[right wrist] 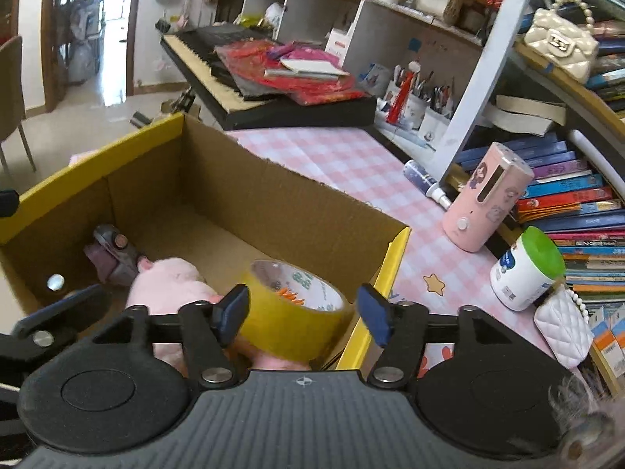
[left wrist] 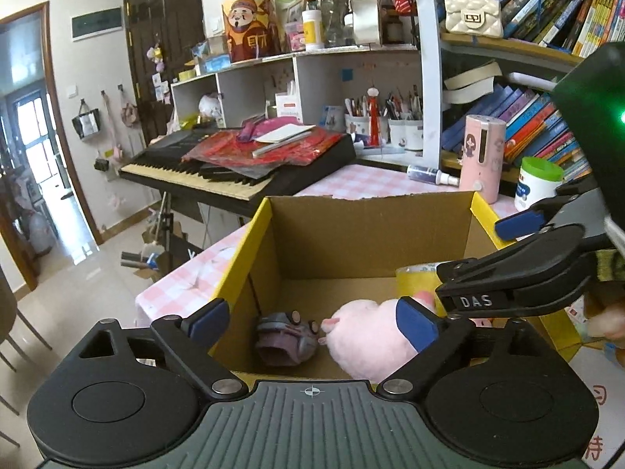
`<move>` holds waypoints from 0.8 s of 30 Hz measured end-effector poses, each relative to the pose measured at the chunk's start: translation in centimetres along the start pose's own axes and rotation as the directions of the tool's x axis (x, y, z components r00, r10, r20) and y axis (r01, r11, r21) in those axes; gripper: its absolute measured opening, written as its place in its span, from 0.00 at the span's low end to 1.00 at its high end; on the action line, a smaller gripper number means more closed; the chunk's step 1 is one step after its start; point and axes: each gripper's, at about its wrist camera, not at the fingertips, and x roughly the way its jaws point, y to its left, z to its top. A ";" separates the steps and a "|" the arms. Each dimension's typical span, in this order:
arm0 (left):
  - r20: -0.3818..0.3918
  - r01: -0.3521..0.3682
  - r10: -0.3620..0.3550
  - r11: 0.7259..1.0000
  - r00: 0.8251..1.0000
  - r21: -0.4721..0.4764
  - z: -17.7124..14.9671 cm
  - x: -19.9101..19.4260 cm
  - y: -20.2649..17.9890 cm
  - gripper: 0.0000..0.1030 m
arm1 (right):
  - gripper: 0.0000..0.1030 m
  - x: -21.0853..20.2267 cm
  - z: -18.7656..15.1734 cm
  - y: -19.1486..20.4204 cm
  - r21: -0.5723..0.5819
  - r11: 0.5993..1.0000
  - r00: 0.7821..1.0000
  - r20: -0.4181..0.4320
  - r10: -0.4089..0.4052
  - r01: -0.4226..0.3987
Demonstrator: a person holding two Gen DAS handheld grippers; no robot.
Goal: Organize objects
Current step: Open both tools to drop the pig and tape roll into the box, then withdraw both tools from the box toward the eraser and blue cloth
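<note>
Box's (left wrist: 351,234) far half bare, unobstructed.

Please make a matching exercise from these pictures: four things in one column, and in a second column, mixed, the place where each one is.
Things:
1. tape roll
2. pearl-handled bag
3. green-lidded jar
4. red cloth

Places:
A. on the keyboard
B. on the checked tablecloth, beside the pink cylinder
C. inside the cardboard box, next to the pink plush
D. on a bookshelf, above the books

Pairs: 1-C, 2-D, 3-B, 4-A
</note>
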 end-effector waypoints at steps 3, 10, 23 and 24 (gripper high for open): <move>0.006 -0.012 0.012 1.000 1.000 -0.011 -0.3 -0.5 0.7 0.93 | 0.84 -1.2 -0.2 0.5 0.009 0.999 0.999 0.021 -0.040 0.040; 0.003 -0.030 0.031 0.995 1.000 -0.090 -0.8 -1.4 2.8 0.93 | 0.88 -3.0 -1.5 1.3 0.050 0.995 0.996 -0.005 -0.086 0.086; 0.025 0.028 -0.026 0.997 0.999 -0.074 -2.9 -4.0 3.2 0.93 | 0.93 -6.4 -4.4 2.1 0.117 0.976 0.983 -0.029 -0.182 0.185; 0.024 0.031 -0.029 0.997 0.999 -0.071 -3.1 -4.2 3.3 0.93 | 0.93 -6.8 -4.6 2.1 0.131 0.972 0.981 -0.025 -0.194 0.196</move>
